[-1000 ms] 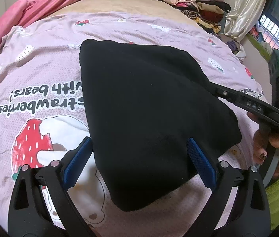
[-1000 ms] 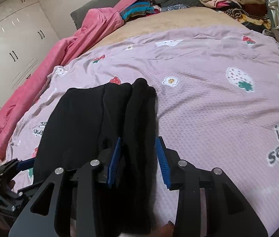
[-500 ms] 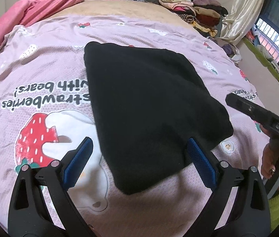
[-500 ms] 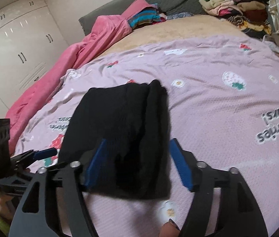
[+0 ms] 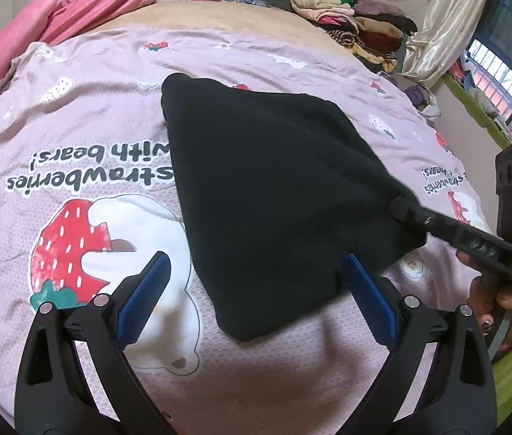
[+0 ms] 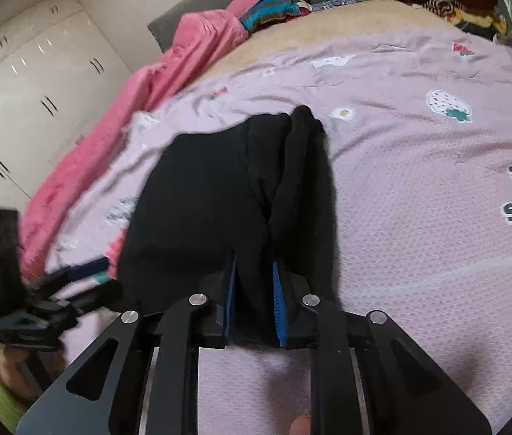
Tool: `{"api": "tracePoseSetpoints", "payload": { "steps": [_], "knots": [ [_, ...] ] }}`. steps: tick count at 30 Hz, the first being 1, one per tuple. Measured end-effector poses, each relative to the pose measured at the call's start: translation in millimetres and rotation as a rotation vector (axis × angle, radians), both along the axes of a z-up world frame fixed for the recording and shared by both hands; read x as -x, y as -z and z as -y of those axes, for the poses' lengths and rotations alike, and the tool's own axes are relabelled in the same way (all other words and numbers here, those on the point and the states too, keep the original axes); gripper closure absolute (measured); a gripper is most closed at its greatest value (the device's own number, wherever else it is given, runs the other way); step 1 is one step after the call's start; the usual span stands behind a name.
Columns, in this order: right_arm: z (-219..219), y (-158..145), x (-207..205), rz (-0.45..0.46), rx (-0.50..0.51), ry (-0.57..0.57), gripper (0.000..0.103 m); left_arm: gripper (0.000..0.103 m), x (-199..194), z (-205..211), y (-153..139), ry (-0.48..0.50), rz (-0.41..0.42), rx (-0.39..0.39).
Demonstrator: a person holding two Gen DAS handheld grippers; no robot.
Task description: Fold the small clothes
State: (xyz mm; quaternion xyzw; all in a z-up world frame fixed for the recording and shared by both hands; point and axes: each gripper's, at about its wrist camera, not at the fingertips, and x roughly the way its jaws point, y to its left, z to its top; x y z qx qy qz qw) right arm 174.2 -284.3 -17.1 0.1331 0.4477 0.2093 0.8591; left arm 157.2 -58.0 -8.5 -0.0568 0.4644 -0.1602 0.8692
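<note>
Black garment [image 5: 284, 188] lay already folded compact on your bedsheet [image 5: 74, 116]; your right gripper [image 6: 254, 297] was closing on its edge, left gripper [image 5: 256, 290] gaped empty; placement remained.

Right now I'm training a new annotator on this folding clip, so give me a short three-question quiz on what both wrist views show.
1. True or false: the left gripper has its blue-padded jaws clamped on the folded black fleece garment.
2. Which gripper has black fabric between its pads? A) left B) right C) neither
3. Fill in: the garment lies on a lilac bedspread printed with bears and ____.

Key
1. False: its jaws stand wide apart, one on each side of the garment's near corner, gripping nothing.
2. B: the right gripper is closing on the garment's edge.
3. Strawberries.
</note>
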Motion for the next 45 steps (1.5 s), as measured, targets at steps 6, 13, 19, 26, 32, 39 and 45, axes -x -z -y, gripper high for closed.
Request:
{"api": "tracePoseSetpoints", "payload": {
  "steps": [6,13,19,26,32,39,45],
  "knots": [
    [1,15,3,-0.008,0.037,0.042,0.066,0.014,-1,7,8,0.010,-0.019,-0.015],
    [1,12,13,0.020,0.057,0.065,0.050,0.014,-1,10,10,0.011,-0.022,-0.015],
    [1,4,21,0.046,0.098,0.094,0.036,0.010,2,8,4,0.002,-0.008,-0.016],
    [3,-15,37,0.105,0.123,0.121,0.017,0.010,10,5,-6,-0.003,0.014,-0.029],
    [-2,-34,55,0.166,0.167,0.132,0.009,0.010,20,0,-16,-0.003,0.047,-0.023],
    [-8,-53,78,0.232,0.216,0.140,0.008,0.010,36,-6,-24,-0.012,0.081,-0.015],
    [-18,-67,105,0.304,0.256,0.154,0.005,0.010,59,-15,-33,-0.026,0.130,-0.020]
  ]
}}
